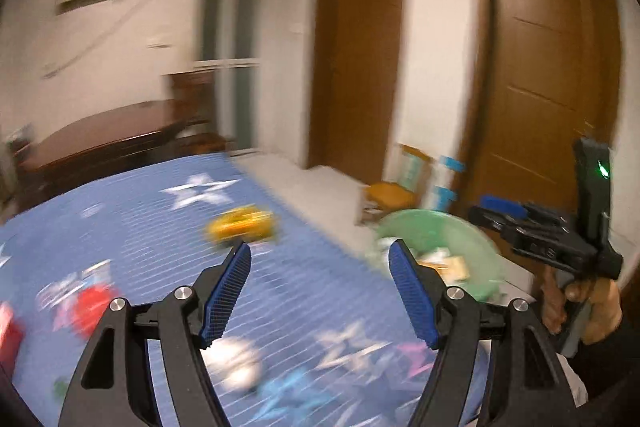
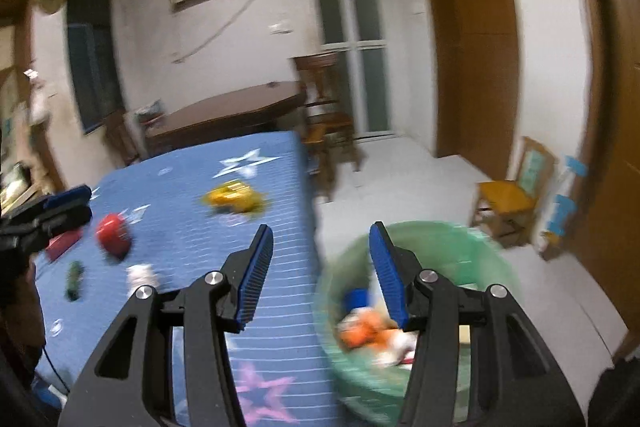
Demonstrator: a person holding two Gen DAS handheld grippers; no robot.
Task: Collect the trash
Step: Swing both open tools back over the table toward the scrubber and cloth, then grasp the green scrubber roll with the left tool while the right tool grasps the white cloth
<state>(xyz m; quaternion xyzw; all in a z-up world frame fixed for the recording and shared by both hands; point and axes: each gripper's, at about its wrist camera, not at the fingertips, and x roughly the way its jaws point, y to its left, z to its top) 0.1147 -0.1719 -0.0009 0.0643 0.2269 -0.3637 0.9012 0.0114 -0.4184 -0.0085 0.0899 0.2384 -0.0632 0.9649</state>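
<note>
Blue starred bedsheet (image 2: 192,187) holds the litter; the green bin (image 2: 460,239) sits just beside it. Yellow wrapper (image 2: 234,199) looks light and crinkly: pinch its middle. Left gripper (image 1: 320,291) and right gripper (image 2: 320,275) both gape, empty.

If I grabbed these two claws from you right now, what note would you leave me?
Left claw: open, empty.
Right claw: open, empty, above the bin's edge.
Green bin: on the floor beside the blue cloth; some trash already inside.
Left on the cloth: yellow wrapper, red item, white scrap, small green piece.
Pictures are blurred, so confirm each item.
</note>
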